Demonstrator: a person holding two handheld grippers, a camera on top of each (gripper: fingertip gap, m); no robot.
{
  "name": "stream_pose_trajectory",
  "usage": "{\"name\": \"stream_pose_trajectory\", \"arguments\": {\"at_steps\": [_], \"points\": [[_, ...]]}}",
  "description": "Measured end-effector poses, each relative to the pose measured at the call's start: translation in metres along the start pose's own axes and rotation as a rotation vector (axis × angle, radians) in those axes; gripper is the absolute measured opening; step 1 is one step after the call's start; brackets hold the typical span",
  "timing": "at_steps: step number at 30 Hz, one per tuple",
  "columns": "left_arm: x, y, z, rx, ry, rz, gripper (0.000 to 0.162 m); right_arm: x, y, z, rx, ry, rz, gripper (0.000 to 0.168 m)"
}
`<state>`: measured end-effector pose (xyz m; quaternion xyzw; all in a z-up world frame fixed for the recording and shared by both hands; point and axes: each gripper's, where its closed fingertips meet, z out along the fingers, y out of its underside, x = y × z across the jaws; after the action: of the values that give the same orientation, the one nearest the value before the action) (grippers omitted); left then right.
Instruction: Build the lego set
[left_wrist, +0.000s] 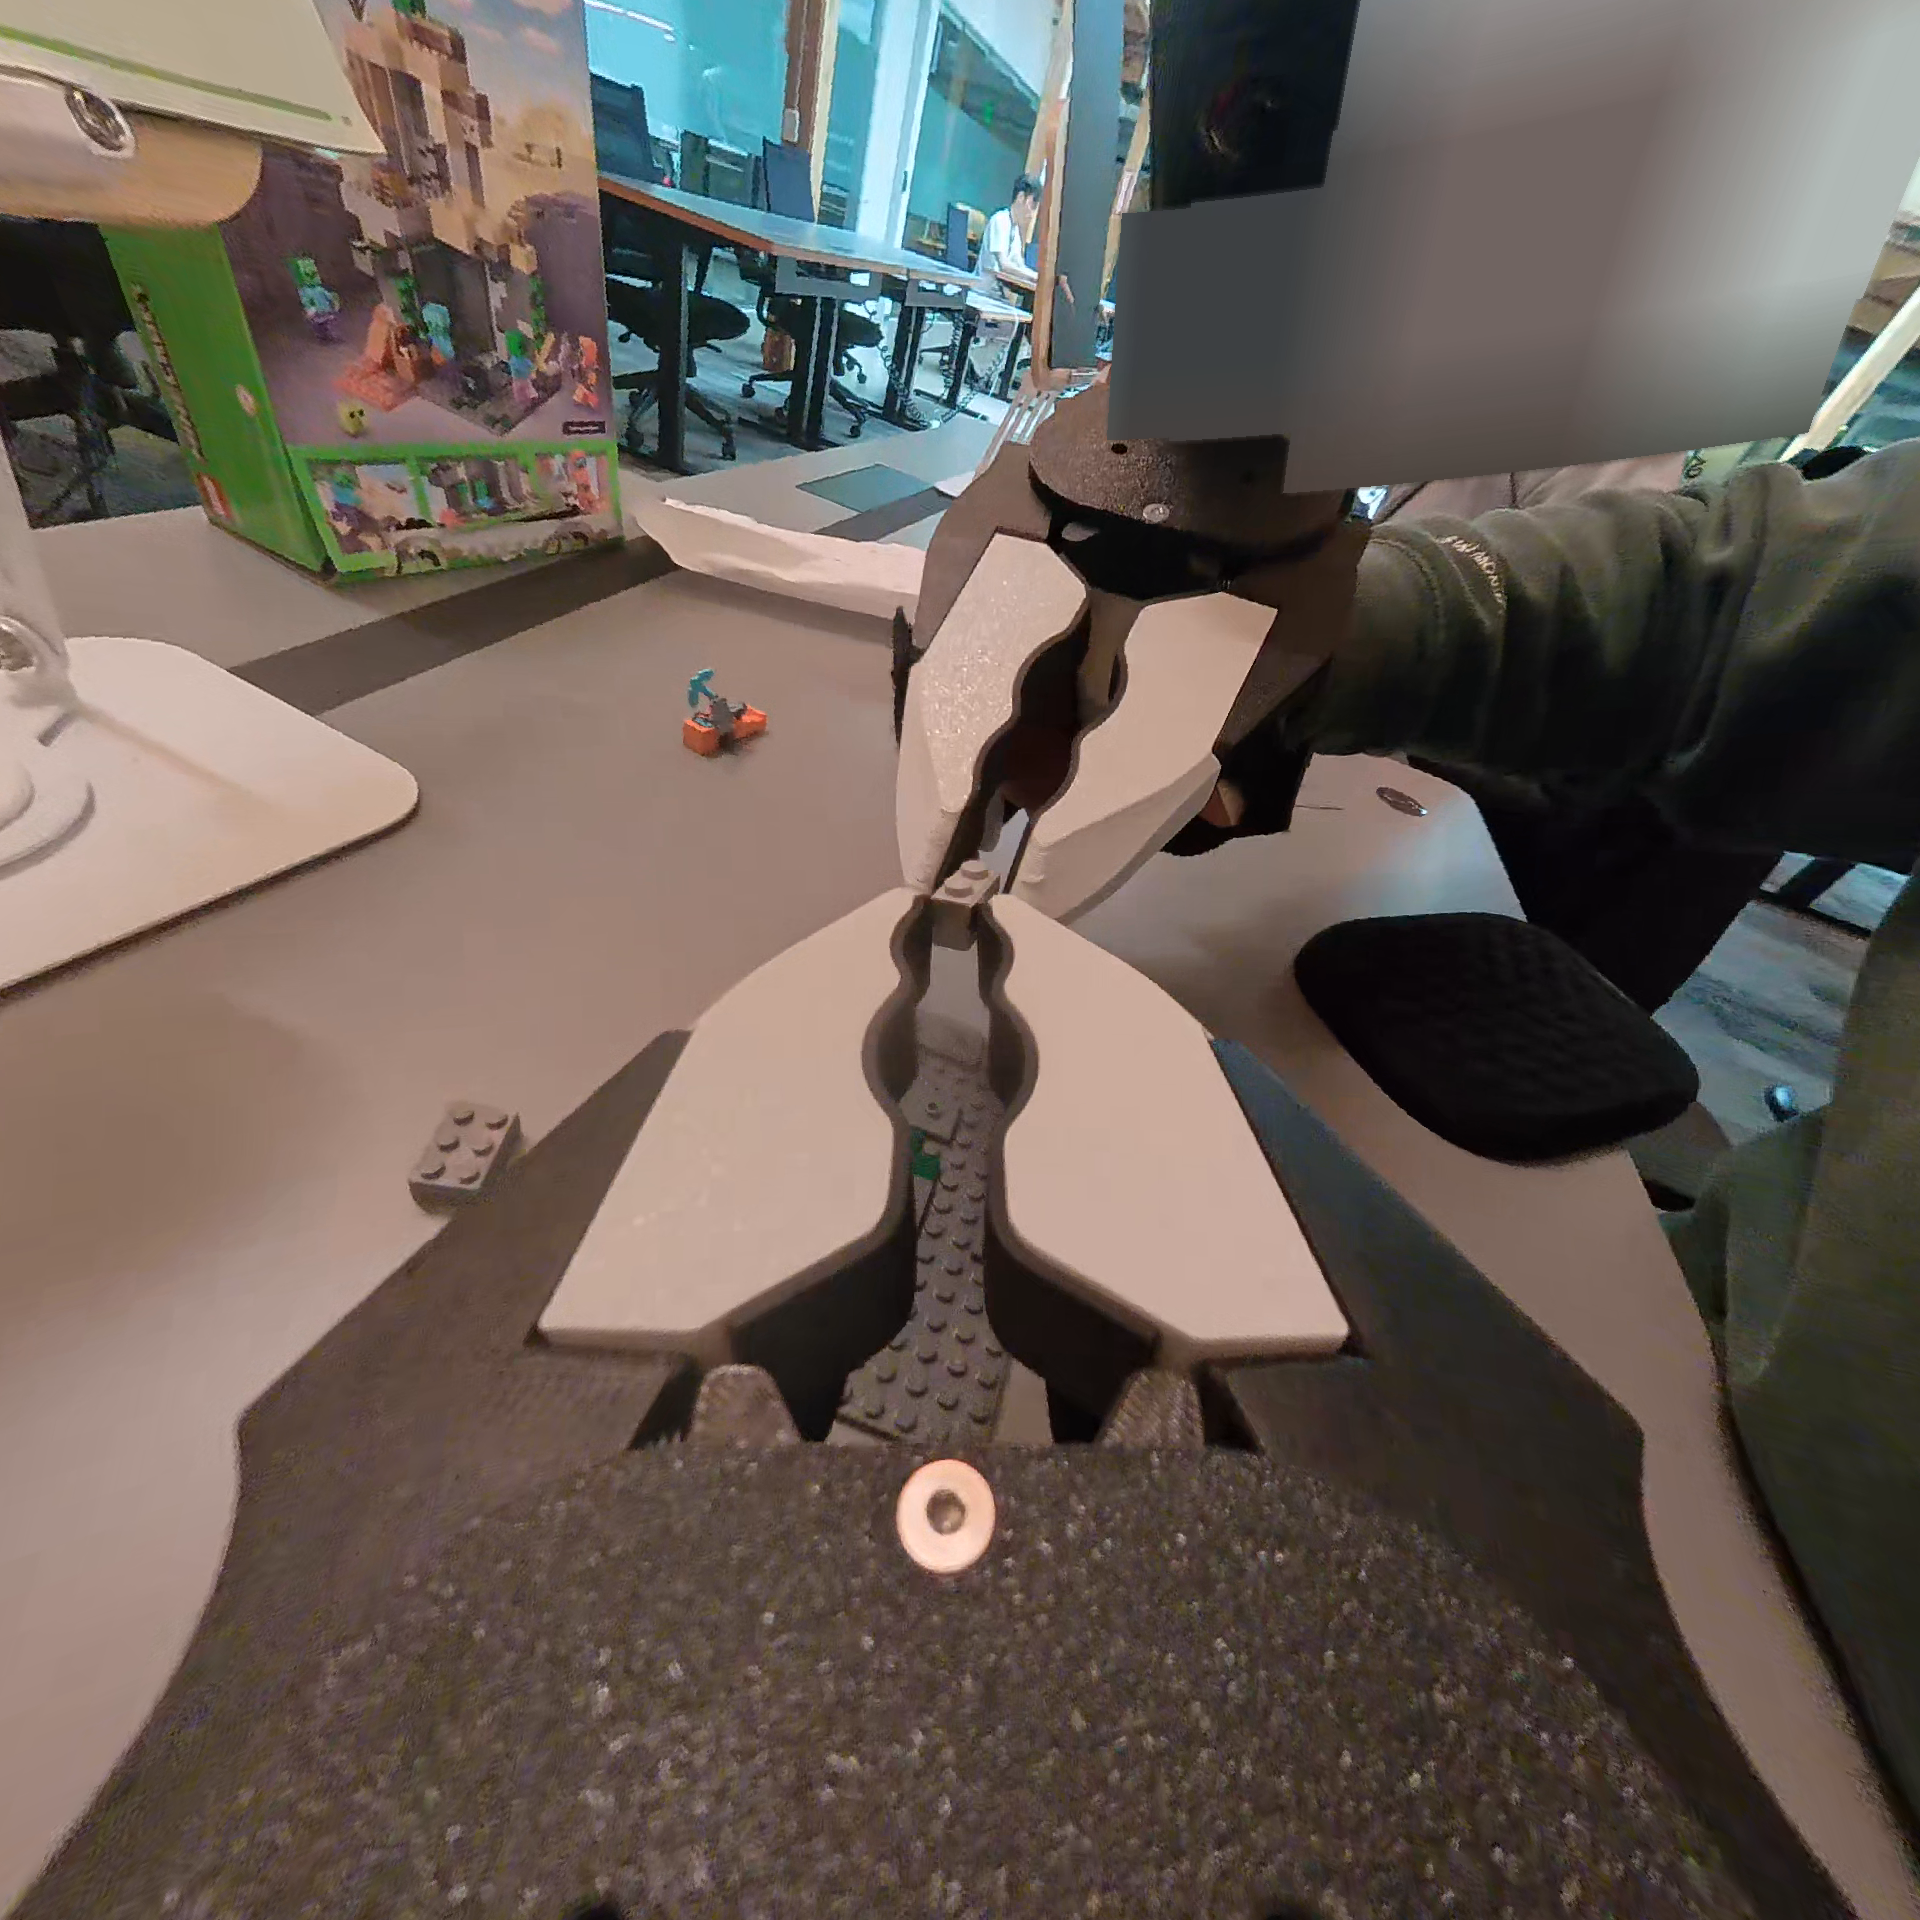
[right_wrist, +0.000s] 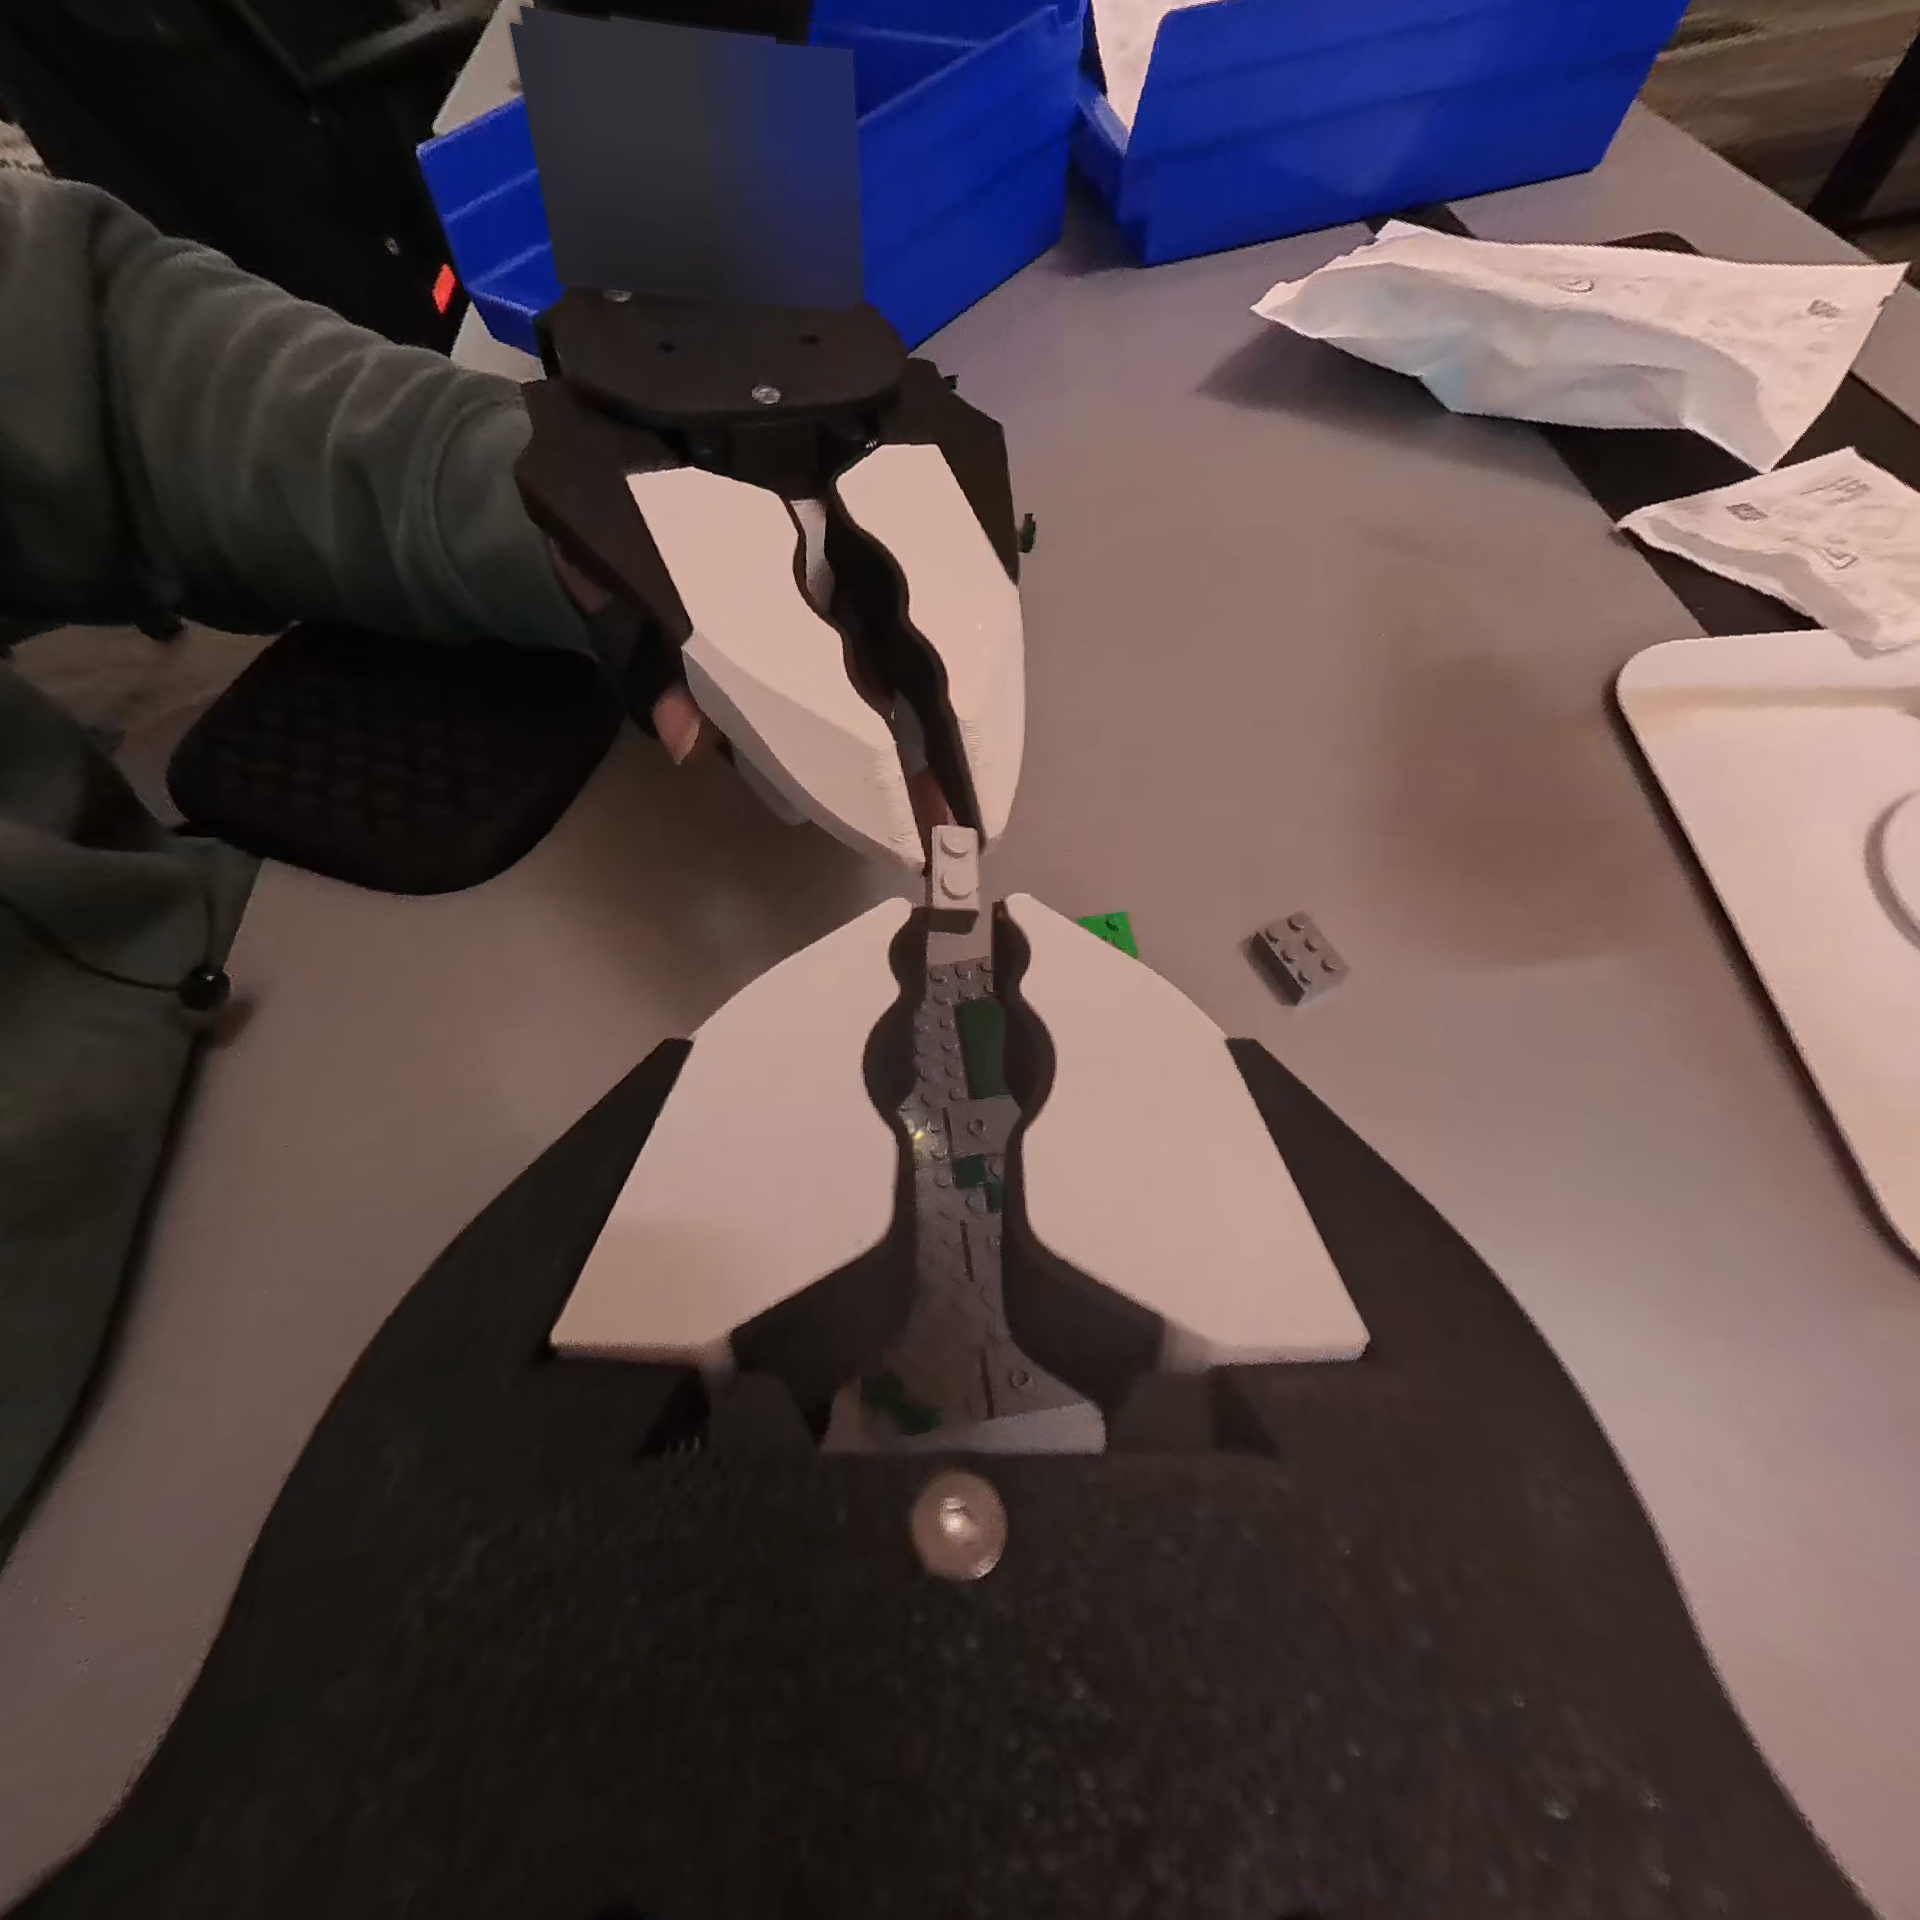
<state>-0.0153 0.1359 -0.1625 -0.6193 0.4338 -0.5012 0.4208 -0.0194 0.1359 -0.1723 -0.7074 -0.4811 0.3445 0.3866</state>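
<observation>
A small light grey 1x2 brick (left_wrist: 961, 896) (right_wrist: 956, 871) hangs in the air between the two grippers, which meet tip to tip. My left gripper (left_wrist: 954, 920) is closed on one end of it. My right gripper (right_wrist: 956, 916) is closed on the other end. The right gripper shows opposite in the left wrist view (left_wrist: 982, 862), and the left gripper shows opposite in the right wrist view (right_wrist: 951, 831). Below, through the finger gaps, lies a dark grey studded baseplate (left_wrist: 940, 1299) (right_wrist: 951, 1247) with small green and grey pieces on it.
A loose dark grey brick (left_wrist: 465, 1143) (right_wrist: 1299, 956) and a green piece (right_wrist: 1110, 928) lie on the grey table. A small orange and teal build (left_wrist: 724, 722), the set's box (left_wrist: 416, 312), a white stand base (left_wrist: 156, 790) (right_wrist: 1787, 883), blue bins (right_wrist: 1351, 125) and paper bags (right_wrist: 1558, 332) surround it. The tips of both grippers are at nearly the same place. The loose dark grey brick (left_wrist: 465, 1143) lies around 12 cm away from my right fingertips. It turns up in the right wrist view (right_wrist: 1295, 940) as well.
</observation>
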Motion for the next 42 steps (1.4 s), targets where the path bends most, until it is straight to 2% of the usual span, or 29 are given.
{"name": "stream_pose_trajectory", "arguments": {"at_steps": [10, 18, 23, 27, 34, 42], "points": [[-0.008, 0.009, 0.009, -0.056, -0.039, 0.047, 0.011, 0.008, 0.012, -0.005, -0.048, -0.033, -0.068, 0.007], [-0.030, 0.016, -0.010, -0.101, -0.184, 0.094, 0.009, 0.094, 0.046, -0.015, -0.175, 0.110, -0.084, 0.008], [-0.042, 0.034, -0.023, -0.191, -0.300, 0.120, 0.005, 0.123, 0.069, -0.001, -0.259, 0.106, -0.126, 0.008], [-0.054, 0.044, -0.032, -0.231, -0.372, 0.132, 0.007, 0.128, 0.083, 0.008, -0.329, 0.078, -0.162, 0.008], [-0.056, 0.051, -0.031, -0.233, -0.357, 0.125, 0.008, 0.129, 0.096, 0.013, -0.400, 0.057, -0.199, 0.008], [-0.056, 0.059, -0.029, -0.253, -0.344, 0.119, 0.008, 0.132, 0.099, 0.012, -0.407, 0.055, -0.212, 0.010]]}}
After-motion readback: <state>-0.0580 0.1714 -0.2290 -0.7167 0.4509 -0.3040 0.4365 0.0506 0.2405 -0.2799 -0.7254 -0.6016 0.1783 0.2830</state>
